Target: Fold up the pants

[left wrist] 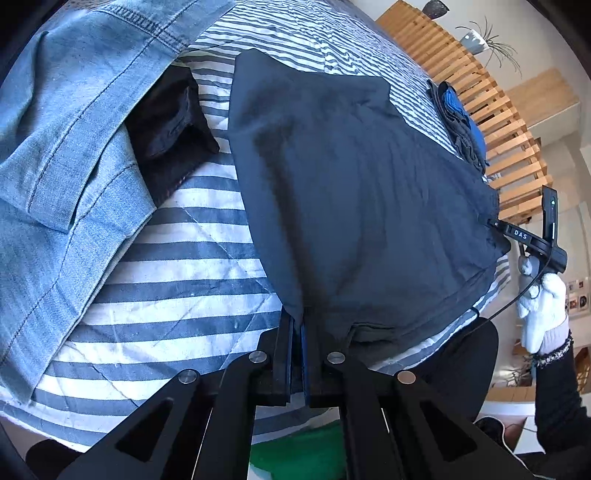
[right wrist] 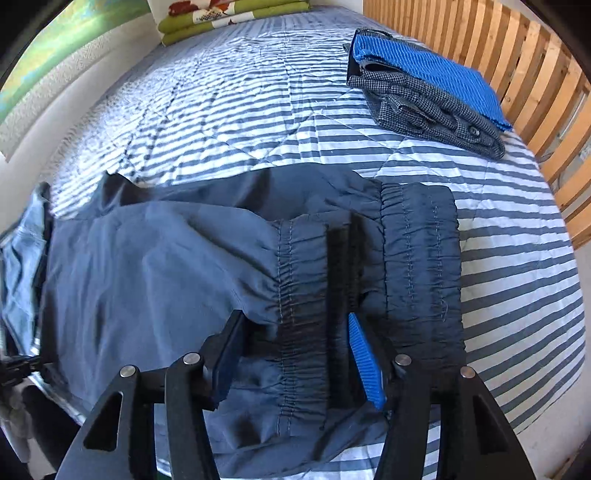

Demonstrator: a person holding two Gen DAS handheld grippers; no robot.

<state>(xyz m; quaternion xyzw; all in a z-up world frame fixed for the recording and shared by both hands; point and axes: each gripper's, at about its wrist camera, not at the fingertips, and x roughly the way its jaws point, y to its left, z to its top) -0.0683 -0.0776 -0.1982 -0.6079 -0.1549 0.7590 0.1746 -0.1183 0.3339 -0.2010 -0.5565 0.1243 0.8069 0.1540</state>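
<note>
Dark navy pants (left wrist: 362, 192) lie spread over a blue-and-white striped bedspread (left wrist: 177, 273). My left gripper (left wrist: 297, 323) is shut on the near edge of the pants, and cloth hangs over its tips. In the right wrist view the gathered elastic waistband (right wrist: 303, 295) lies between the spread fingers of my right gripper (right wrist: 295, 321). Its pads stand apart and do not clamp the cloth. The blue pad (right wrist: 364, 362) of one finger shows on the right. From the left wrist view, the right gripper (left wrist: 496, 223) sits at the far edge of the pants, held by a white-gloved hand (left wrist: 539, 306).
Light blue jeans (left wrist: 55, 147) and a black garment (left wrist: 173, 125) lie left of the pants. A folded stack of blue and grey checked clothes (right wrist: 424, 88) sits by the wooden slatted rail (right wrist: 524, 66). Green patterned cloth (right wrist: 229, 18) lies at the bed's far end.
</note>
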